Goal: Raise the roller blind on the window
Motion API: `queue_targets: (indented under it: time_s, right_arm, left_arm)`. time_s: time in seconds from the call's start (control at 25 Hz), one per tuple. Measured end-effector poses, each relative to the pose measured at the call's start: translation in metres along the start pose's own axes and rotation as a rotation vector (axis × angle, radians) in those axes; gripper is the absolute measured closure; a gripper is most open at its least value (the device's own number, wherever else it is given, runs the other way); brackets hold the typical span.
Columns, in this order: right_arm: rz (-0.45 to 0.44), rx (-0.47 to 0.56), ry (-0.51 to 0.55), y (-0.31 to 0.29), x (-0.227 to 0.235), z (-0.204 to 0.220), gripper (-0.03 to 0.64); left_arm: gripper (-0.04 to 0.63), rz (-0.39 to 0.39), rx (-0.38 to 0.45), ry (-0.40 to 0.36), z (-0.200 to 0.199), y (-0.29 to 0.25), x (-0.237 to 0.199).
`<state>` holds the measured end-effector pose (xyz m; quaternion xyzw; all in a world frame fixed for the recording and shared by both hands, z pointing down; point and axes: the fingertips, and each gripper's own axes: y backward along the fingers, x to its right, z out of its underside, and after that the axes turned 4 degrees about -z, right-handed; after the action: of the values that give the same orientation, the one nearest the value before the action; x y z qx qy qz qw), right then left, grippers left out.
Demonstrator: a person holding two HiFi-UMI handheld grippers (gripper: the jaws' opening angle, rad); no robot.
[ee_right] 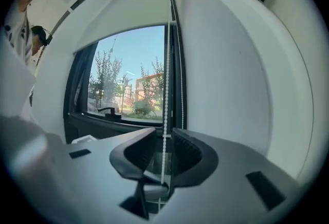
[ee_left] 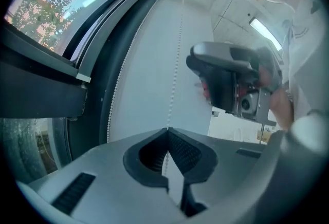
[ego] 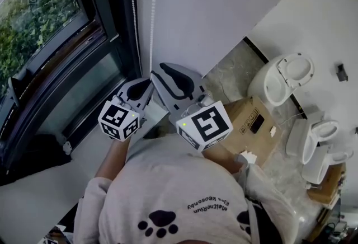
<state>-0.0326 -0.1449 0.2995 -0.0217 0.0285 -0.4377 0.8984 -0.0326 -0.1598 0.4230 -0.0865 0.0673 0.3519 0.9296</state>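
Observation:
Two strands of white bead chain [ego: 152,8] hang down the white wall beside the window [ego: 39,24]. My left gripper [ee_left: 167,133] is shut on one strand of the chain [ee_left: 176,58], which runs up from its tips; the other strand [ee_left: 119,76] hangs free by the dark frame. My right gripper [ee_right: 164,138] is open, and the chain [ee_right: 165,84] passes untouched through the gap between its pads. In the head view the left gripper [ego: 146,81] and right gripper [ego: 165,72] sit side by side at the wall. The white blind [ee_right: 128,17] covers the window's top.
White toilets [ego: 279,78] and a cardboard box [ego: 251,122] stand on the floor to the right. The dark window frame and sill [ego: 84,69] run along the left. The person's torso fills the bottom of the head view.

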Motion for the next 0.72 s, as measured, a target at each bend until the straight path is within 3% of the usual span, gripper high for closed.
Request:
queue_targets:
  time_s: [0.36,0.6,0.72]
  right_arm:
    - [0.019,0.079,0.030,-0.018,0.010,-0.058,0.586]
    - [0.034,0.107,0.052,-0.015,0.011,-0.061,0.606]
    - [0.047,0.125,0.058,-0.013,0.011,-0.057,0.606]
  left_arm:
    - [0.586,0.023,-0.001,0.001,0.002,-0.004,0.011]
    - [0.586,0.026,0.007,0.019,0.001,-0.004,0.009]
    - [0.586,0.017,-0.006,-0.009,0.005,-0.006,0.009]
